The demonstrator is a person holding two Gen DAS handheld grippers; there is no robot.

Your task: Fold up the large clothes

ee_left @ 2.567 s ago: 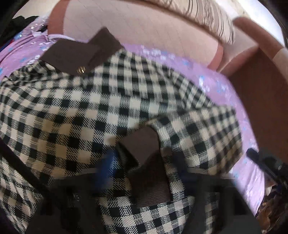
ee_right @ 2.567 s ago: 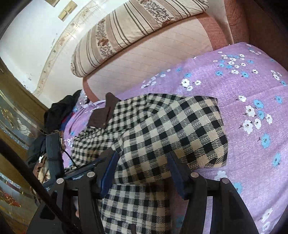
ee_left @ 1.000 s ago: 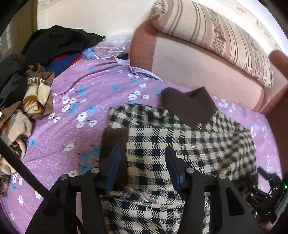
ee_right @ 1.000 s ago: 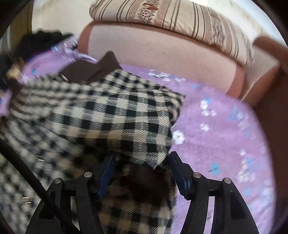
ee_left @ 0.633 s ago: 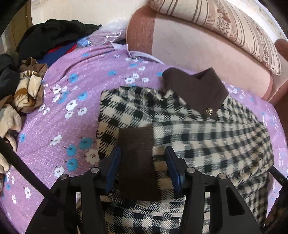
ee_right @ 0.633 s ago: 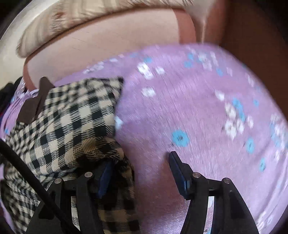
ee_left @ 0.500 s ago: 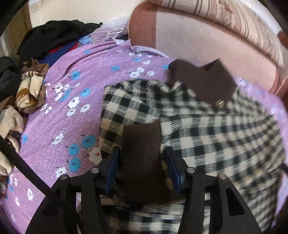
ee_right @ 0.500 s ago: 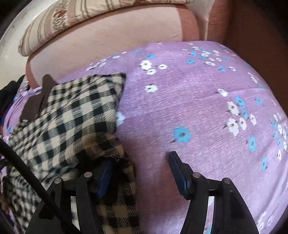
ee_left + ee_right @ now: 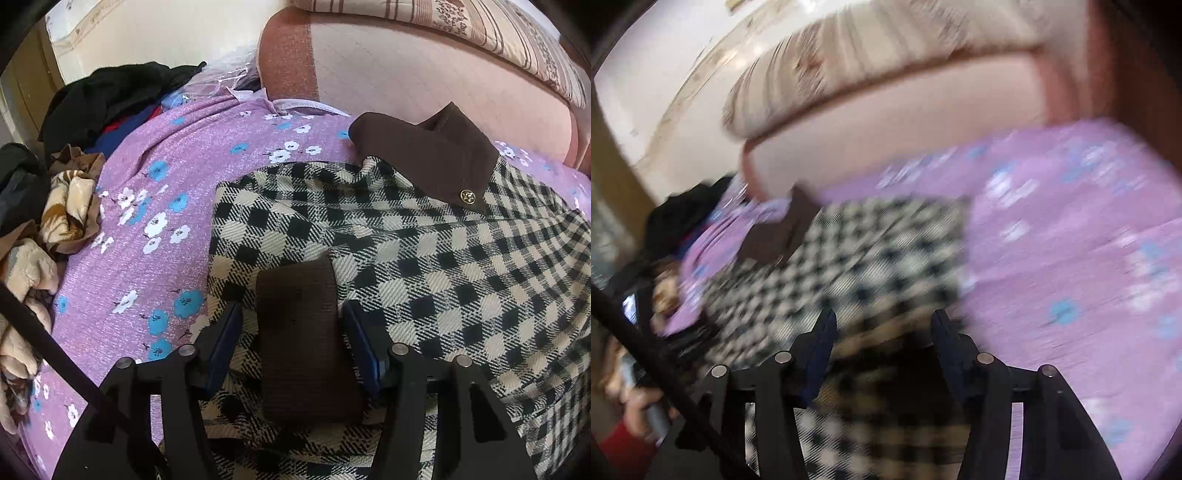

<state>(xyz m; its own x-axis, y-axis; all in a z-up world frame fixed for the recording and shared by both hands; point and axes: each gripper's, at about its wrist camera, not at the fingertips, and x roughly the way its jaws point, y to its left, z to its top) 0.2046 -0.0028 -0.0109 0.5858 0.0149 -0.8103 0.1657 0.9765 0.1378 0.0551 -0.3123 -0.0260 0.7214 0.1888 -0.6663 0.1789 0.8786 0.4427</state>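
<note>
Lying beside heaped clothes (image 9: 74, 155), the checked coat (image 9: 424, 258) sits under both tongs (image 9: 295, 325) (image 9: 882, 332), spread apart.

The coat (image 9: 424, 266) is thick matt woven check cloth with a brown ribbed cuff (image 9: 299, 332); the sheet (image 9: 155, 229) under it is thin, finely textured cloth.

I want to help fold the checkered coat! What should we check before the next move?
1. Brown sleeve cuff lies between the open left gripper fingers: ok.
2. Black-and-cream checkered coat lies on the purple flowered bedsheet: ok.
3. Brown collar lies flat by the pink headboard: ok.
4. Right gripper is open over the coat: ok.
5. Right side's fold is neat: cannot tell, blurred.
</note>
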